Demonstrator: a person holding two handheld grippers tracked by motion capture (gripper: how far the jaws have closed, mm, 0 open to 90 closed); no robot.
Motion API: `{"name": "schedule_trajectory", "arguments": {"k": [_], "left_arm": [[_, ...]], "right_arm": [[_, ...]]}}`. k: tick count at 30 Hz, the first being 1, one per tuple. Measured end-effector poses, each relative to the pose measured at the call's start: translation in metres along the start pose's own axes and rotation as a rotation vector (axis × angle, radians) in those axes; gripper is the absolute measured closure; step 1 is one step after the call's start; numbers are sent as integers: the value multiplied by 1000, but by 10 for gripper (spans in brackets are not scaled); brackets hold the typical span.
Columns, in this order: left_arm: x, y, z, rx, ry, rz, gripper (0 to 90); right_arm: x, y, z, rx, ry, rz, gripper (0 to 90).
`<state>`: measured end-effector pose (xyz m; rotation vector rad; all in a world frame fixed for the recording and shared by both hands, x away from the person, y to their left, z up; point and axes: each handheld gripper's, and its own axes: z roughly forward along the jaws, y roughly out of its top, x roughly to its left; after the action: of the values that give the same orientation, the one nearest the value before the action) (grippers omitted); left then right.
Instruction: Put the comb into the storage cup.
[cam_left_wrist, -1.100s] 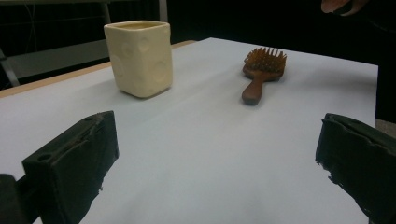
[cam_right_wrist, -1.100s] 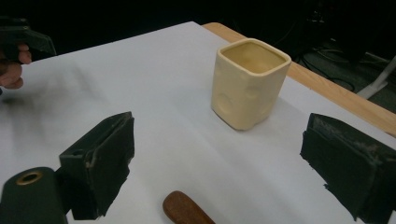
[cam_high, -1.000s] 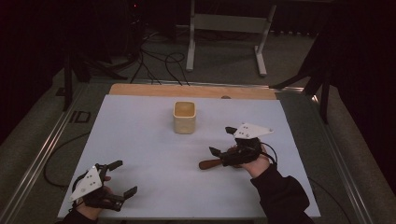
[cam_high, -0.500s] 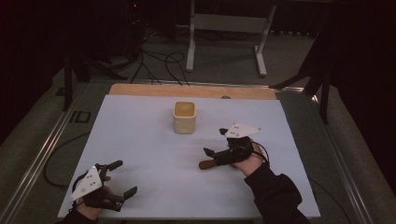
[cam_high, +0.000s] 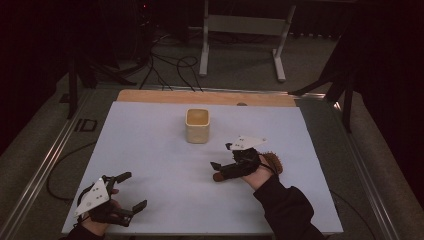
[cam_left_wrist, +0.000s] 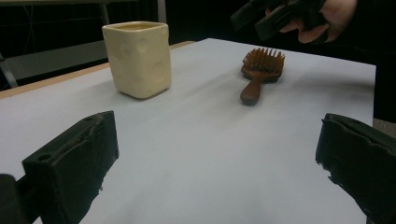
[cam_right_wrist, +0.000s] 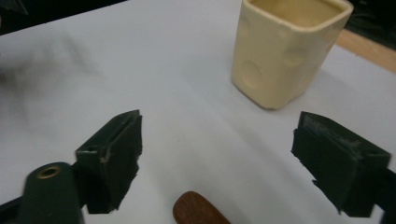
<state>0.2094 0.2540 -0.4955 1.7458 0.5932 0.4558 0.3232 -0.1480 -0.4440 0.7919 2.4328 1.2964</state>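
A brown wooden hairbrush (cam_high: 272, 161) lies on the white sheet at the right, bristles up, its handle pointing left. My right gripper (cam_high: 221, 156) hovers low over that handle, open; its jaws have just been closing a little. The rounded handle end (cam_right_wrist: 198, 210) shows low between its jaws without either pad touching it. A cream square cup (cam_high: 197, 125) stands upright beyond it, at the sheet's middle back. My left gripper (cam_high: 133, 190) rests open at the near left corner with nothing between its jaws. Its own view shows the cup (cam_left_wrist: 137, 58), the hairbrush (cam_left_wrist: 259, 71) and the right gripper (cam_left_wrist: 275, 14) above it.
The white sheet (cam_high: 150, 150) covers the table, with a bare wooden strip (cam_high: 150, 96) along the far edge. Metal rails run down both sides. Beyond the table stand a metal frame (cam_high: 240, 30) and loose cables (cam_high: 170, 65) on the floor.
My right gripper has sunk toward the sheet and slid left along the brush, over its handle. The left gripper, cup and brush have stayed put.
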Motion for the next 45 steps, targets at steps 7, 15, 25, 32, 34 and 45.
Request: {"name": "schedule_trajectory", "arguments": {"k": [7,15,25,32,34,45], "left_arm": [[0,0,0,2,-1,2,0],[0,0,0,4,0,3,0],[0,0,0,4,-3,-1,0],[0,-1,1,8,-6,-6,0],[1,-1,2,9,-6,-6,0],[1,-1,2,11,-5,-6,0]], "right_arm": [[-2,-4,8,26,-15,41,326],[-3,-10,19,85,-47,55,491],[-4,-17,31,157,-62,66,643],[-2,-20,39,206,-67,65,753],[-2,-21,42,220,-64,65,792],[1,-28,52,322,-66,20,900]]}}
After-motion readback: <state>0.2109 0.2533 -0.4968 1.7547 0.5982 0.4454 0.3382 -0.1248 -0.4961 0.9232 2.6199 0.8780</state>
